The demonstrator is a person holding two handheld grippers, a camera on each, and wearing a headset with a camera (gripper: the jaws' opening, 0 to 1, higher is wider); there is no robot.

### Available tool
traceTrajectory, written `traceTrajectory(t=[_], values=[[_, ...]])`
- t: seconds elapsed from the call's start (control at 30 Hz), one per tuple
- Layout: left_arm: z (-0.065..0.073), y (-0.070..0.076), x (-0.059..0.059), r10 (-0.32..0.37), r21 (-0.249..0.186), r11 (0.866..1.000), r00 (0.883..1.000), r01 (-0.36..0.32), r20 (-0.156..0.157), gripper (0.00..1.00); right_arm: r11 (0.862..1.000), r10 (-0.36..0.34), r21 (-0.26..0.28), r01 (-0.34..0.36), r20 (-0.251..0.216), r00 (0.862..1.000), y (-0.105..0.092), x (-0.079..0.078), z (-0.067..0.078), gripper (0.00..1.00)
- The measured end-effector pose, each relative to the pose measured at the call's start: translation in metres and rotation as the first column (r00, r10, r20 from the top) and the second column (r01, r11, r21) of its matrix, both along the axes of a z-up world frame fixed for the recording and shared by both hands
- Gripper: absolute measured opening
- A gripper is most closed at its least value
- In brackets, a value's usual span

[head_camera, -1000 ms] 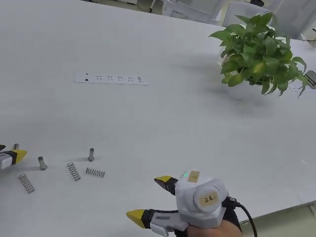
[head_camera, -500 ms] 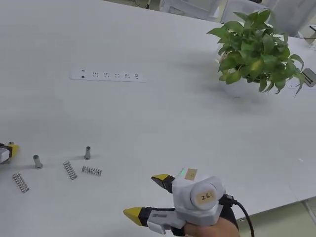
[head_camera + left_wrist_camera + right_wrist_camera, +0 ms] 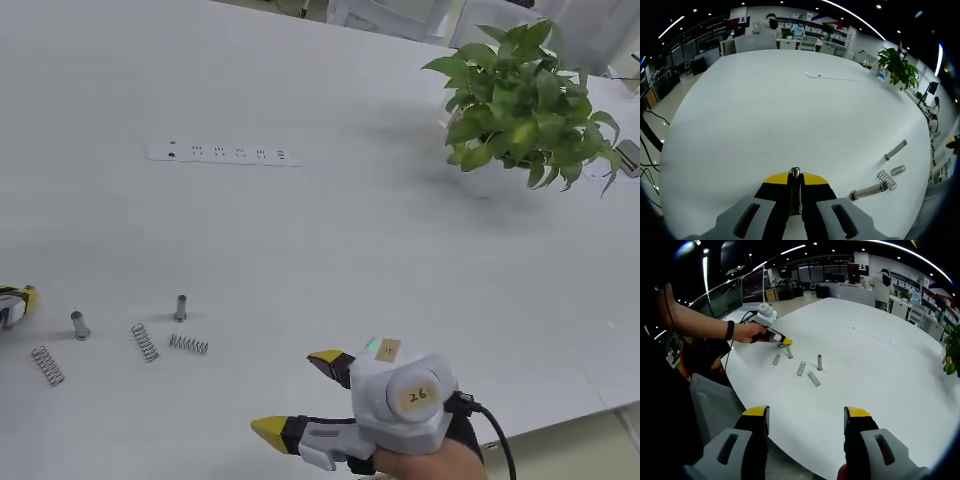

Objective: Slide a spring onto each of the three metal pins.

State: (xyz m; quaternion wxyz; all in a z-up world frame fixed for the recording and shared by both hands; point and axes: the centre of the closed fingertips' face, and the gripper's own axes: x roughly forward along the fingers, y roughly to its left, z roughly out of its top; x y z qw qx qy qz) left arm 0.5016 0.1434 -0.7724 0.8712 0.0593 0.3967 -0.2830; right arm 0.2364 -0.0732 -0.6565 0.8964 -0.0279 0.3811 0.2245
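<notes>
My left gripper (image 3: 795,179) is shut on a short metal pin (image 3: 795,171) that stands up between its yellow tips. The right gripper view shows that gripper (image 3: 784,342) in a person's hand, with the pin (image 3: 789,353) hanging below it. Two more pins (image 3: 79,325) (image 3: 181,307) stand upright on the white table. Three springs (image 3: 45,365) (image 3: 144,342) (image 3: 188,345) lie flat near them. My right gripper (image 3: 298,396) hovers open near the table's front edge, right of the springs, nothing between its fingers. The left gripper (image 3: 14,301) sits at the left edge.
A white power strip (image 3: 225,153) lies flat further back on the table. A potted green plant (image 3: 520,95) stands at the far right. The table's front edge (image 3: 560,415) runs just behind my right gripper.
The head camera has shifted slightly. My left gripper has drifted a little left, away from the pins. My right gripper has stayed open in about the same place.
</notes>
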Motion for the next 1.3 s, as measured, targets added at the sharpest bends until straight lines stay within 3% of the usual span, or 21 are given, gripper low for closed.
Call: traceTrajectory(t=[0.17, 0.4, 0.9, 1.3], values=[[0.014, 0.006, -0.002, 0.017, -0.022, 1.000, 0.999, -0.016, 0.033, 0.00, 1.000, -0.003, 0.003, 0.003, 0.006, 1.000, 0.000, 0.000, 0.000, 0.59], [0.024, 0.014, -0.005, 0.035, -0.032, 0.999, 0.998, -0.033, 0.055, 0.00, 1.000, 0.002, 0.009, -0.002, 0.016, 1.000, 0.002, 0.000, 0.001, 0.59], [0.031, 0.027, -0.016, 0.045, -0.036, 0.998, 0.996, -0.043, 0.071, 0.00, 1.000, 0.006, 0.020, -0.007, 0.035, 0.999, 0.006, 0.000, 0.002, 0.58], [0.036, 0.038, -0.033, 0.045, -0.020, 0.999, 0.996, -0.043, 0.079, 0.00, 0.999, 0.017, 0.026, -0.018, 0.043, 0.999, 0.009, -0.005, 0.002, 0.59]])
